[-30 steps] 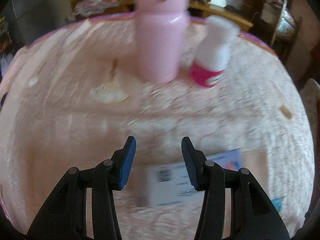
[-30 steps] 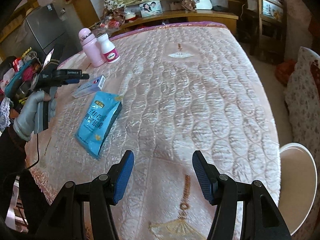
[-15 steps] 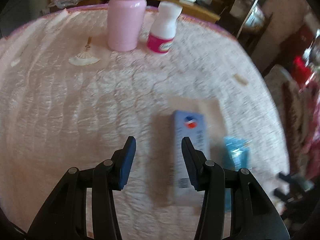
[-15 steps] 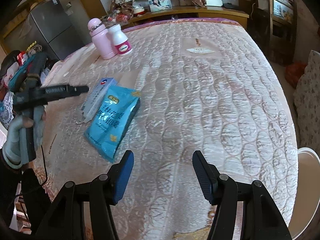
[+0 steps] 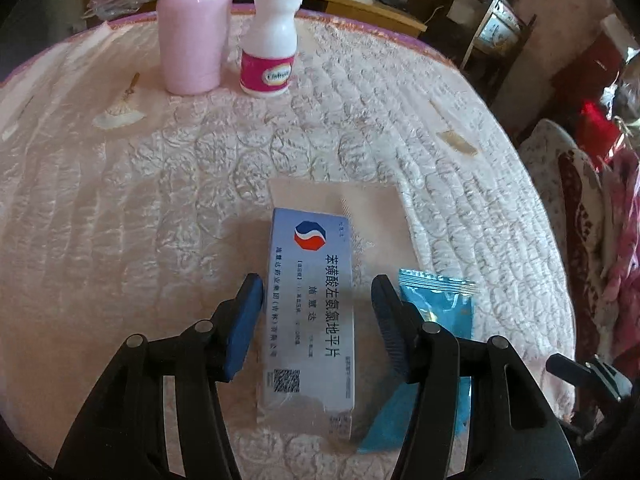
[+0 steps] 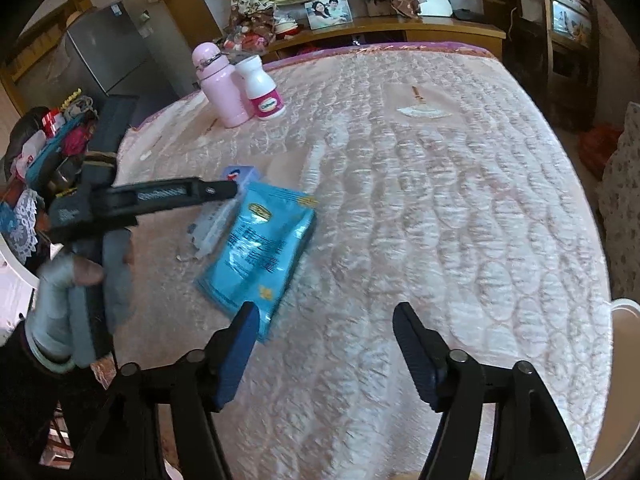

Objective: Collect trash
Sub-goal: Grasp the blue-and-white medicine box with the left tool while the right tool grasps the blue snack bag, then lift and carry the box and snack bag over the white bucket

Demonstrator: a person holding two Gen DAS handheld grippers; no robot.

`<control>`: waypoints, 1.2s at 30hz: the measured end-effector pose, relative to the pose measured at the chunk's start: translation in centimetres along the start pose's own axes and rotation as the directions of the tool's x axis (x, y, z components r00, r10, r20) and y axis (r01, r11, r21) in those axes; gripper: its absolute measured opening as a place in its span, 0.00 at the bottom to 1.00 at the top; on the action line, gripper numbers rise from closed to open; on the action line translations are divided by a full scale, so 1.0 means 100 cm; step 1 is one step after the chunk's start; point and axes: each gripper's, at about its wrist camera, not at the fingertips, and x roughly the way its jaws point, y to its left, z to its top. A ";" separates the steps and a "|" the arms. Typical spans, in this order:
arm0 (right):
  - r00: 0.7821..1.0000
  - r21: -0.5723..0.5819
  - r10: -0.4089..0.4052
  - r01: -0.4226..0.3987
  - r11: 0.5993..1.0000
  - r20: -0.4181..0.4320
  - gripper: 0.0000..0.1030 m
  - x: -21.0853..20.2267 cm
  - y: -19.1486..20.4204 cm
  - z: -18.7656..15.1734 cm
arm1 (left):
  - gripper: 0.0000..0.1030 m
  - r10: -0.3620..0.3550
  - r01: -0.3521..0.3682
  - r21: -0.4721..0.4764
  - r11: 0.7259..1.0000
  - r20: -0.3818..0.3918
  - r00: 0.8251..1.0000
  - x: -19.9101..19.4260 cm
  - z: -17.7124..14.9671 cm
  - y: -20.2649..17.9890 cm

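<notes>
Pink quilted cover (image 5: pixel 120 208): spreads across the whole surface in the left wrist view, with every item lying on it.
Left gripper (image 5: pixel 316 312): points down over a pale blue medicine box (image 5: pixel 310 304); its jaws are opening, the box lies lengthwise between them, and neither pad presses on it.
Blue snack packet (image 5: pixel 436 300): lies flat just right of the box, partly hidden behind the right-hand finger.
Back of the surface: a pink flask (image 5: pixel 194 36) and a white bottle with a pink label (image 5: pixel 270 48) stand upright side by side, well apart from the box.
Right wrist view, right gripper (image 6: pixel 324 340): jaws opening with only bare cover between them; one corner of the blue packet lies at its left finger.
Same view, other side: a gloved hand (image 6: pixel 80 280) holds the left gripper out over the box.
Bin: a white rim (image 6: pixel 624 312) shows at the right edge; whether it is a bin I cannot tell.
Progress: judged early, since nothing is lifted and box and packet both remain to be collected.
</notes>
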 end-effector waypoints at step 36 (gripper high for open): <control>0.990 -0.047 -0.062 0.068 0.997 0.123 0.48 -0.029 0.005 -0.006 | 0.44 -0.098 0.089 0.099 0.991 0.082 0.992 -0.060 -0.051 -0.056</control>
